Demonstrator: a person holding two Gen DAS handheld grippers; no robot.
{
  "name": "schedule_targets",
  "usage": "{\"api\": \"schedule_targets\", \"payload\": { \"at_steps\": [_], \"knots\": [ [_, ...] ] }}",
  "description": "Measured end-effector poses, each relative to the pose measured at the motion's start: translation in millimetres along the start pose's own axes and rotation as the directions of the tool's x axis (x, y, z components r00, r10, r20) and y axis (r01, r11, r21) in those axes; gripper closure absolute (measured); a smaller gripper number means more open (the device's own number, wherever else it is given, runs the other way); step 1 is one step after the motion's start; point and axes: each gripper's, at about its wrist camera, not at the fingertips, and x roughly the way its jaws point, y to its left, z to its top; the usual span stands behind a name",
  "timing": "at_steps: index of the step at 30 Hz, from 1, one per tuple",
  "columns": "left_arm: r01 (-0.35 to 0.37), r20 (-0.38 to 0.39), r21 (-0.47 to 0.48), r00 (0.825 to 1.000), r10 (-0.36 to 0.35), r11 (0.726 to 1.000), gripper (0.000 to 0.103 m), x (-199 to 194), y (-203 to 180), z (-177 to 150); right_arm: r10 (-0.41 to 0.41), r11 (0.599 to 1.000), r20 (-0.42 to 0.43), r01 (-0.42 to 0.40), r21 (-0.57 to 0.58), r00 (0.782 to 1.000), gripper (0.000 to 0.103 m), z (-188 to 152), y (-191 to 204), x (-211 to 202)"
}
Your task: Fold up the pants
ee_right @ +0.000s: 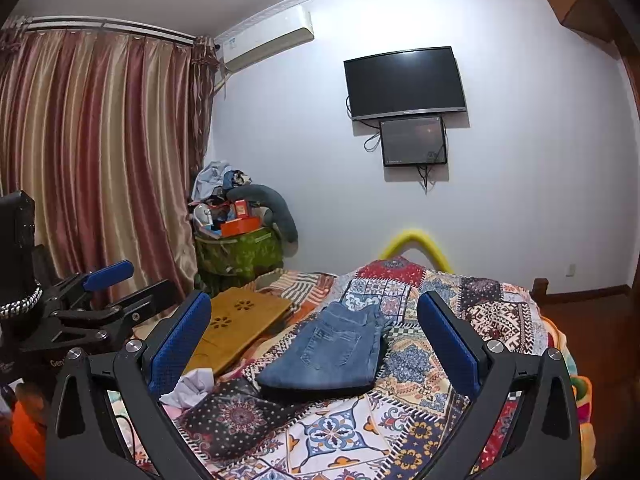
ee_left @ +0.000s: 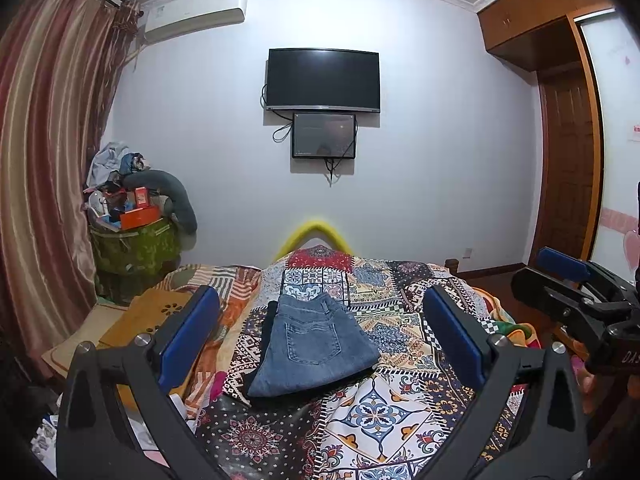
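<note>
Blue jeans (ee_left: 310, 346) lie folded in a compact stack on the patterned bedspread (ee_left: 384, 408), back pocket up, with a dark garment showing under their edges. They also show in the right wrist view (ee_right: 334, 354). My left gripper (ee_left: 320, 336) is open and empty, held above and short of the jeans. My right gripper (ee_right: 314, 340) is open and empty too, raised in front of the jeans. The right gripper shows at the right edge of the left wrist view (ee_left: 568, 284). The left gripper shows at the left in the right wrist view (ee_right: 112, 284).
A wooden lap tray (ee_right: 236, 328) lies on the bed left of the jeans. A crumpled white cloth (ee_right: 190, 390) lies near the bed's front left. A cluttered green bin (ee_right: 238, 252), curtains (ee_right: 100, 160) and a wall TV (ee_right: 404, 82) stand beyond.
</note>
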Motion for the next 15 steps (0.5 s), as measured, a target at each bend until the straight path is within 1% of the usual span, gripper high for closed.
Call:
{"api": "schedule_targets", "payload": {
  "at_steps": [12,15],
  "knots": [
    [0.019,0.005,-0.008,1.0,-0.019,1.0,0.0,-2.0,1.1,0.9,0.001,1.0,-0.003,-0.001,0.005,1.0,0.001,-0.1,-0.5,-2.0],
    [0.014,0.009,-0.013,1.0,-0.014,1.0,0.0,-3.1,1.1,1.1,0.002,1.0,-0.003,-0.001,0.005,1.0,0.001,-0.1,-0.7,-1.9]
  ]
}}
